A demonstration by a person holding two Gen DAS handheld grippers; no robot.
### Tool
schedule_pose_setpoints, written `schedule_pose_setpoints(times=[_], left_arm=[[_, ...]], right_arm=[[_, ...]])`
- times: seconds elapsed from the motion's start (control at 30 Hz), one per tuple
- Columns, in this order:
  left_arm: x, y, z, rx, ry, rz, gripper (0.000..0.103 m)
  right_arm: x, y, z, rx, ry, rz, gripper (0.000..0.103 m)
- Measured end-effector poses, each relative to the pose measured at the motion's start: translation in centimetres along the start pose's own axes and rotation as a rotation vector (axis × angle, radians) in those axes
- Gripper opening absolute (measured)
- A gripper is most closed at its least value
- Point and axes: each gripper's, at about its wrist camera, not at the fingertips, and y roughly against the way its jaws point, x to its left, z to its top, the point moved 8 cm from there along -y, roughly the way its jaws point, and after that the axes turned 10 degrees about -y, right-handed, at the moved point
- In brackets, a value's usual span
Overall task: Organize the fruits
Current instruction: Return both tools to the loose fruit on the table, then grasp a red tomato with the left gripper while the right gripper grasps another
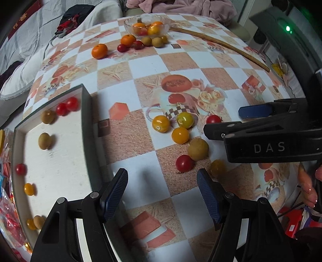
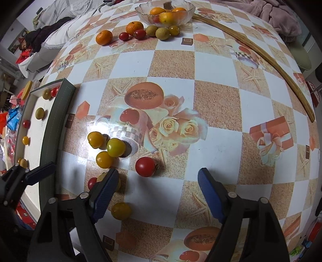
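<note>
Left tool (image 1: 162, 194) released w/ nothing between pads, right tool (image 2: 157, 193) likewise released, loose fruits (image 2: 145, 166) mid-bench (image 2: 217, 100), several in tray (image 1: 60, 161) at left, others by glass bowl (image 2: 165, 12).

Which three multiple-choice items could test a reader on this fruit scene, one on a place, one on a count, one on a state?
1. Where is the glass bowl?
A. far end of the table
B. inside the box
C. on the floor

2. How many mandarins lie on the table outside the bowl?
A. none
B. two
C. five

3. The right tongs are:
A. shut on a tomato
B. shut on a stick
C. open, holding nothing

Answers:
1 A, it stands at the far edge.
2 B, mandarin and another mandarin.
3 C, only tablecloth between the pads.
</note>
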Motion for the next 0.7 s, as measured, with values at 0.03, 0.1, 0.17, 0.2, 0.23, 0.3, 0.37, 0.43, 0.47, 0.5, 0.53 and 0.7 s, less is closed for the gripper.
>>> schedule_pose_setpoints(times=[0.03, 0.1, 0.17, 0.2, 0.23, 0.3, 0.37, 0.43, 0.47, 0.5, 0.53, 0.7], left_arm=[[-0.1, -0.2, 0.0, -0.001, -0.003, -0.003, 0.072], [-0.4, -0.7, 0.3, -0.001, -0.008, -0.008, 0.072], [-0.6, -1.1, 0.5, -0.001, -0.016, -0.01, 0.072], [-0.7, -1.3, 0.6, -0.002, -0.02, -0.012, 0.072], [-0.8, -1.5, 0.7, -0.002, -0.025, -0.013, 0.072], [-1.0, -1.7, 1.0, -0.006, -0.031, -0.013, 0.072], [-1.1, -1.9, 1.1, -0.005, -0.033, -0.016, 0.072], [-1.3, -2.1, 1.3, -0.005, -0.034, -0.017, 0.072], [-1.3, -2.2, 1.4, -0.006, -0.035, -0.017, 0.072], [-1.4, -2.2, 1.4, -0.006, -0.035, -0.016, 0.072], [-1.5, -2.3, 1.5, -0.006, -0.035, -0.015, 0.071], [-1.9, -2.6, 1.5, 0.001, -0.032, -0.021, 0.04]], right_arm=[[0.0, -0.2, 0.0, 0.004, 0.004, 0.0, 0.074], [0.0, -0.6, -0.1, 0.015, 0.011, 0.006, 0.068], [0.1, -0.7, 0.0, 0.009, 0.023, 0.002, 0.068], [0.2, -0.7, 0.0, 0.009, 0.031, 0.006, 0.067], [0.3, -0.6, 0.0, 0.009, 0.036, 0.008, 0.066], [0.4, -0.6, 0.0, 0.007, 0.046, 0.009, 0.063], [0.5, -0.6, 0.1, 0.003, 0.064, 0.003, 0.054], [0.8, -0.6, 0.2, 0.005, 0.089, 0.008, 0.03], [1.2, -0.7, 0.4, 0.012, 0.091, 0.017, 0.028], [1.1, -0.7, 0.4, 0.015, 0.083, 0.026, 0.028], [0.9, -0.6, 0.4, 0.016, 0.073, 0.033, 0.028], [-0.6, -0.1, 0.0, 0.026, -0.021, 0.077, 0.028]])
